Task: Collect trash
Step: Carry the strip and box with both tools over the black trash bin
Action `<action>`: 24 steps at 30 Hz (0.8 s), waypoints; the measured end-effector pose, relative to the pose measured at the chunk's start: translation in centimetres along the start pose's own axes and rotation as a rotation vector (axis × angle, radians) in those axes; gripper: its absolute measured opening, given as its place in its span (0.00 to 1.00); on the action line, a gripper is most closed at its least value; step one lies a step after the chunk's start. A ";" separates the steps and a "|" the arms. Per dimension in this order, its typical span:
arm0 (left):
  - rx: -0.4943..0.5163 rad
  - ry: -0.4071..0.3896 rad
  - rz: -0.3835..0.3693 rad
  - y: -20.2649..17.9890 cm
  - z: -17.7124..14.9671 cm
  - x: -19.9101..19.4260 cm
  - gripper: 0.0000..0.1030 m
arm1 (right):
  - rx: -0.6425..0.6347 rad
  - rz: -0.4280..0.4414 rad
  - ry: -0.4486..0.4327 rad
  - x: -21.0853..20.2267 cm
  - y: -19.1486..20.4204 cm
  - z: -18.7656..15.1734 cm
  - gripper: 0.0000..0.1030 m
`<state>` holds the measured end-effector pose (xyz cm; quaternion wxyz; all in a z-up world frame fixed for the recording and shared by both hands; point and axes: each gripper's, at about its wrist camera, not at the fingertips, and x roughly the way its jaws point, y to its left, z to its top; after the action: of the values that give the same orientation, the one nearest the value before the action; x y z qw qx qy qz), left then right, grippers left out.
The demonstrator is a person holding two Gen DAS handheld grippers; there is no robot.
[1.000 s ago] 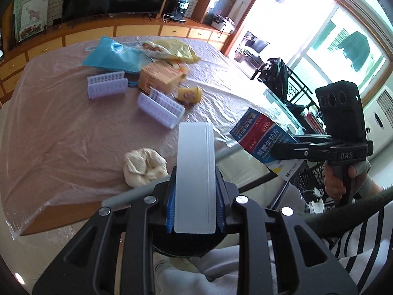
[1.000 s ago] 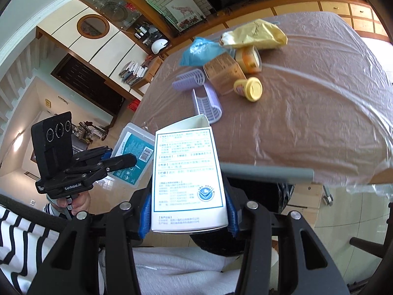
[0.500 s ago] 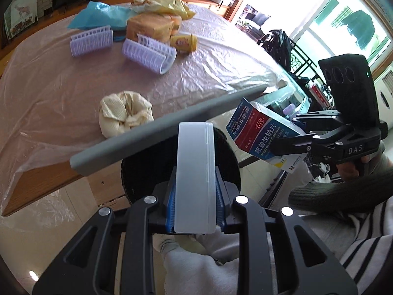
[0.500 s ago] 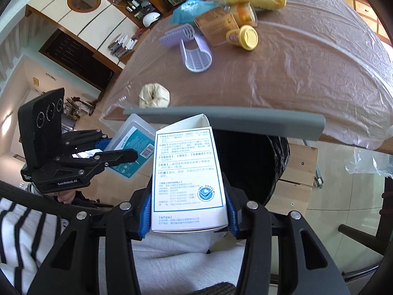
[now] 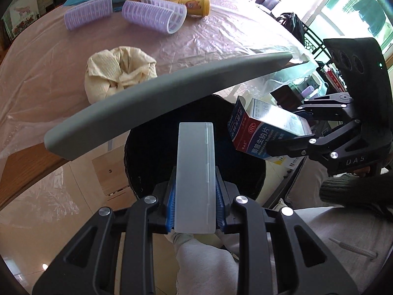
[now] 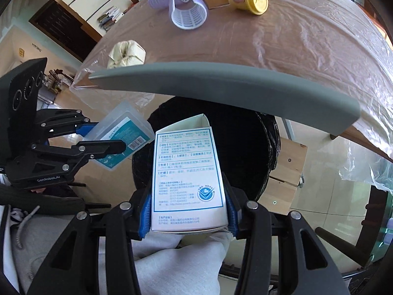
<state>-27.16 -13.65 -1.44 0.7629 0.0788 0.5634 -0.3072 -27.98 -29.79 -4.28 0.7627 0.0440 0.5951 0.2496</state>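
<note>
Carton [image 6: 188,177] pinched in right hand-held gripper [image 6: 188,217], plastic case [image 5: 195,179] in left hand-held gripper [image 5: 195,211]; both over bin [image 6: 260,152].

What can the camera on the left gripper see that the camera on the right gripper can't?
Only the left wrist view shows the red and blue front of the medicine box, held in the right gripper, plus the bright windows.

Only the right wrist view shows the teal label on the clear plastic case, held in the left gripper, the medicine box's white printed back, and the bookshelf.

Both show the black trash bin below the held items, the grey bar, the crumpled cream tissue, the purple hair rollers and the yellow cup.
</note>
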 end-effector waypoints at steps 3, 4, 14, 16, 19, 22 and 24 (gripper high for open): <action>-0.009 0.008 0.014 0.0 0.1 0.7 0.27 | 0.010 -0.011 0.014 1.1 0.0 0.0 0.45; -0.011 0.009 0.016 0.0 0.1 0.9 0.27 | 0.011 -0.014 0.016 1.3 -0.1 0.1 0.45; 0.006 0.021 0.063 -0.1 0.4 2.5 0.27 | 0.018 -0.061 0.040 3.3 -0.2 0.2 0.45; 0.014 0.023 0.072 -0.1 0.3 2.7 0.27 | 0.021 -0.071 0.043 3.4 -0.5 0.2 0.45; 0.023 0.025 0.084 -0.1 0.3 3.0 0.27 | 0.023 -0.089 0.047 3.6 -0.5 0.2 0.45; 0.025 0.028 0.088 0.1 0.3 3.3 0.27 | 0.022 -0.106 0.049 4.0 -0.4 0.2 0.45; 0.028 0.030 0.091 0.0 0.3 3.4 0.27 | 0.026 -0.113 0.052 3.9 -0.3 0.4 0.45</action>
<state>-26.28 -15.12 -4.43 0.7664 0.1198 0.5662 -0.2787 -26.89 -28.28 -7.79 0.7592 0.0139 0.6194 0.1995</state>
